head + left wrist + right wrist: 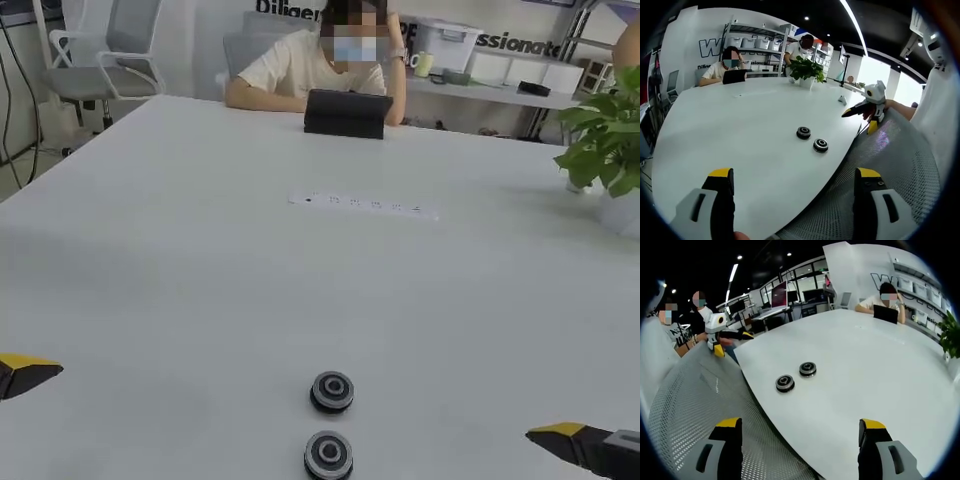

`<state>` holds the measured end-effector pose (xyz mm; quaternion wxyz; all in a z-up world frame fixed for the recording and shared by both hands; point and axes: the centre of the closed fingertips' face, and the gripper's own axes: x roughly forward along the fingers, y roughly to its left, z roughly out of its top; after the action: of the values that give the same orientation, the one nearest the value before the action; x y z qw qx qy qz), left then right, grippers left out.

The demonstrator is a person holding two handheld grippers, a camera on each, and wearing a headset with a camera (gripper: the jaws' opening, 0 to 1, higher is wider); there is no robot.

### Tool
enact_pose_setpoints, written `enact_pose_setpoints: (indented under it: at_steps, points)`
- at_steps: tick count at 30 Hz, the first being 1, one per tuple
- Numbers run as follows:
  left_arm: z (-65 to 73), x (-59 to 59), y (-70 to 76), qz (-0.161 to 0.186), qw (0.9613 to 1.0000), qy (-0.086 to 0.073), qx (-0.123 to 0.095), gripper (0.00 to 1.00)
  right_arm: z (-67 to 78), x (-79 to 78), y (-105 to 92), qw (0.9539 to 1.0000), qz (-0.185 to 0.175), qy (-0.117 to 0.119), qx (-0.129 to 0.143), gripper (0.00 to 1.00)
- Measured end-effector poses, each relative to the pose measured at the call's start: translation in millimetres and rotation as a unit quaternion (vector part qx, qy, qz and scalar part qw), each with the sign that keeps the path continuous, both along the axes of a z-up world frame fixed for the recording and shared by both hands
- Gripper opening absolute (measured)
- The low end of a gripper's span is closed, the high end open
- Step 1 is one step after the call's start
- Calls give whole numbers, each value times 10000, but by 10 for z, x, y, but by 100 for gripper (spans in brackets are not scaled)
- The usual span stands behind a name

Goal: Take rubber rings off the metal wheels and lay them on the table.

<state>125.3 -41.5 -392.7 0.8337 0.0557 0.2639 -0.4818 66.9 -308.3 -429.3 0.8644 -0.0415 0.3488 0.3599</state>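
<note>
We have both wheels waiting on the white table [200,250], low in the head view at about 6 o'clock: the far wheel [332,391] and, just beside it toward us, the near wheel [329,455], close together but apart. Each looks to be a grey metal hub inside a dark outer band, which we take for its rubber ring, though the frames are too small for us to be certain. On that reading, we judge the task has not begun in earnest: neither ring is off, neither lies on the table, and both removals are still ahead of us. Our left gripper [794,174] has its jaws spread wide with nothing between them, and from it the wheels sit ahead at roughly 1 o'clock, well apart from the jaw tips. Our right gripper [802,424] is likewise spread and empty, with the wheels ahead of it at about 11 o'clock, also well clear. In the head view the two yellow tips sit at 8 o'clock and 4 o'clock, flanking the wheels at a distance. Farther off, a power strip [360,205] lies mid-table, a potted plant [605,140] stands at 2 o'clock, and a seated person [320,70] is at 12 o'clock behind a dark tablet [347,113].
</note>
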Motion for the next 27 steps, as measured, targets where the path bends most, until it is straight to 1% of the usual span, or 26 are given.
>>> enact_pose_setpoints:
  at_steps: [5,10,13,15,19,23,27]
  points:
    - [34,43,-2,47,10000,-64,-14,99,32,-7,-5,10000,32,-18,-48,96]
    - [62,39,-43,11,9999,-63,-87,99,57,-39,22,10000,59,-25,-55,96]
    - [65,41,-61,-7,9999,-71,-71,99,70,-58,24,9999,51,-33,-94,96]
    - [76,35,-73,-51,9999,-83,-48,99,80,-46,15,9999,43,-55,-97,96]
    - [106,36,-90,-138,9998,-127,-82,99,109,-33,30,9999,32,-90,-75,96]
    - [93,30,-79,-223,9997,-115,-75,99,119,-25,73,9999,73,-93,-104,95]
    - [54,19,-63,-341,9994,-75,12,99,126,-18,91,9998,119,-103,-157,95]
